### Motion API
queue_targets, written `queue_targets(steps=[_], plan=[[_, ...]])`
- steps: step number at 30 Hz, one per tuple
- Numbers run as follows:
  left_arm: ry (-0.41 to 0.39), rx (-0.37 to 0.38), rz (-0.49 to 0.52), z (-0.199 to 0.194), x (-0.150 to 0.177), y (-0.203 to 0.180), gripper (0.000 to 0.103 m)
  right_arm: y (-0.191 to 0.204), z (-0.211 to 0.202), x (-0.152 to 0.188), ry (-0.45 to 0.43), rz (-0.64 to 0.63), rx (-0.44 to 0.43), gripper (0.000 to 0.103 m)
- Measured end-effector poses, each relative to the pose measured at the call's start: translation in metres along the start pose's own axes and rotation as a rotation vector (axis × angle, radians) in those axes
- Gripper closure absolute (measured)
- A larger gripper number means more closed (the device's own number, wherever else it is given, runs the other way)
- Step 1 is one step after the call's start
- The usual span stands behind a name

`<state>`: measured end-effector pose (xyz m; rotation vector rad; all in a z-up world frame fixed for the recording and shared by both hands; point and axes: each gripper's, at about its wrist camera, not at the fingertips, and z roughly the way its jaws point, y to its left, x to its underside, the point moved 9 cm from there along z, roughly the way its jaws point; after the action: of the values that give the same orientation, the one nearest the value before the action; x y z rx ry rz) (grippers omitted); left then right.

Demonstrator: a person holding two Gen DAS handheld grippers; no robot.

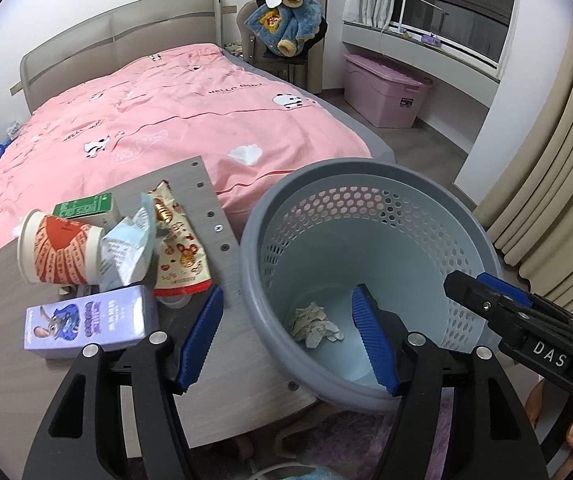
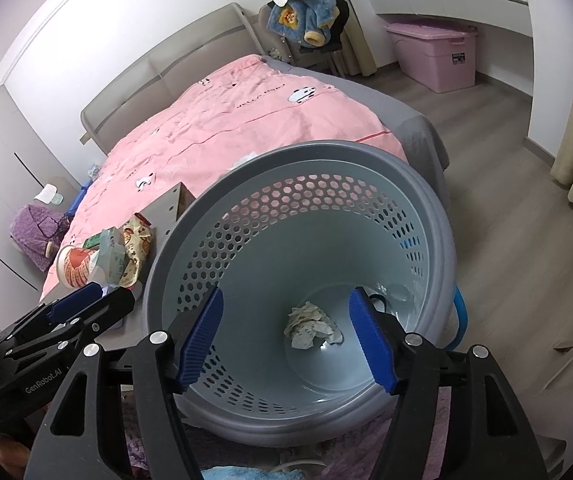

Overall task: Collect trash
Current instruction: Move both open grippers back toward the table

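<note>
A grey-blue perforated waste basket [image 1: 370, 184] fills the lower right of the left wrist view and the centre of the right wrist view, standing at the edge of the wooden surface [image 1: 14, 360]. Inside, on its pale bottom, lies one crumpled wad of paper [image 2: 310, 326]; nothing else shows in it. The rest of the trash sits on the surface at the left of the left wrist view: a red-and-white paper cup [image 1: 58, 250] on its side, a pale blue wrapper [image 1: 128, 248] against it, a cream snack packet [image 1: 178, 248] with a red lower edge, a green carton [image 1: 82, 206] behind the cup, and a lilac box [image 1: 86, 326] nearest the camera. The left hand-held gripper [image 1: 290, 340] has its blue pads spread wide, one over the surface and one inside the basket rim, with nothing between them. The right hand-held gripper [image 2: 290, 340] hangs over the basket mouth, also spread wide and empty, the wad below it. In the right wrist view the trash pile is partly hidden behind the basket rim and the other gripper. The green carton's print is too small to read. A pink storage box [image 1: 384, 90] stands lidded at the upper right, so its contents are hidden.
</note>
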<state>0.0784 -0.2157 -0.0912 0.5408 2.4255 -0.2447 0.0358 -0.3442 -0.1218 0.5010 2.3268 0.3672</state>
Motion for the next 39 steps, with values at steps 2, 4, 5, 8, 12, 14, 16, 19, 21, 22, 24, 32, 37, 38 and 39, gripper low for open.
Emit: queue_targets(steps=[2, 4, 5, 8, 12, 14, 16, 19, 21, 22, 24, 32, 37, 38, 39], plan=[[-0.008, -0.004, -0.008, -0.004, 0.001, 0.005, 0.039, 0.006, -0.001, 0.001, -0.003, -0.010, -0.004, 0.038], [-0.019, -0.013, -0.016, -0.009, 0.002, 0.011, 0.039, 0.013, -0.002, 0.002, -0.003, -0.025, -0.008, 0.038], [-0.024, -0.016, -0.020, -0.011, 0.003, 0.013, 0.039, 0.017, -0.002, 0.003, -0.002, -0.034, -0.010, 0.038], [-0.036, -0.027, -0.037, -0.018, 0.007, 0.024, 0.038, 0.030, -0.003, 0.006, -0.003, -0.056, -0.018, 0.038], [-0.047, -0.047, -0.066, -0.027, 0.016, 0.043, 0.038, 0.048, -0.005, 0.011, -0.008, -0.087, -0.035, 0.037], [-0.053, -0.059, -0.081, -0.031, 0.020, 0.052, 0.038, 0.058, -0.006, 0.014, -0.009, -0.102, -0.046, 0.036], [-0.058, -0.077, -0.104, -0.037, 0.026, 0.065, 0.038, 0.068, -0.005, 0.017, -0.006, -0.119, -0.058, 0.036], [-0.064, -0.106, -0.139, -0.043, 0.033, 0.085, 0.038, 0.084, -0.001, 0.025, 0.004, -0.140, -0.077, 0.035], [-0.064, -0.128, -0.167, -0.047, 0.039, 0.100, 0.038, 0.094, 0.001, 0.030, 0.011, -0.155, -0.089, 0.035], [-0.064, -0.140, -0.180, -0.048, 0.043, 0.109, 0.038, 0.100, 0.003, 0.032, 0.016, -0.166, -0.097, 0.035], [-0.064, -0.166, -0.204, -0.052, 0.050, 0.125, 0.038, 0.110, 0.005, 0.036, 0.026, -0.185, -0.107, 0.035], [-0.046, -0.207, -0.293, -0.051, 0.064, 0.164, 0.038, 0.135, 0.018, 0.045, 0.056, -0.230, -0.144, 0.035], [-0.034, -0.202, -0.274, -0.039, 0.059, 0.151, 0.038, 0.129, 0.021, 0.041, 0.057, -0.221, -0.145, 0.035], [-0.027, -0.193, -0.276, -0.034, 0.057, 0.148, 0.038, 0.128, 0.020, 0.041, 0.055, -0.217, -0.143, 0.035], [-0.022, -0.188, -0.277, -0.030, 0.055, 0.145, 0.038, 0.124, 0.020, 0.040, 0.054, -0.211, -0.141, 0.034]])
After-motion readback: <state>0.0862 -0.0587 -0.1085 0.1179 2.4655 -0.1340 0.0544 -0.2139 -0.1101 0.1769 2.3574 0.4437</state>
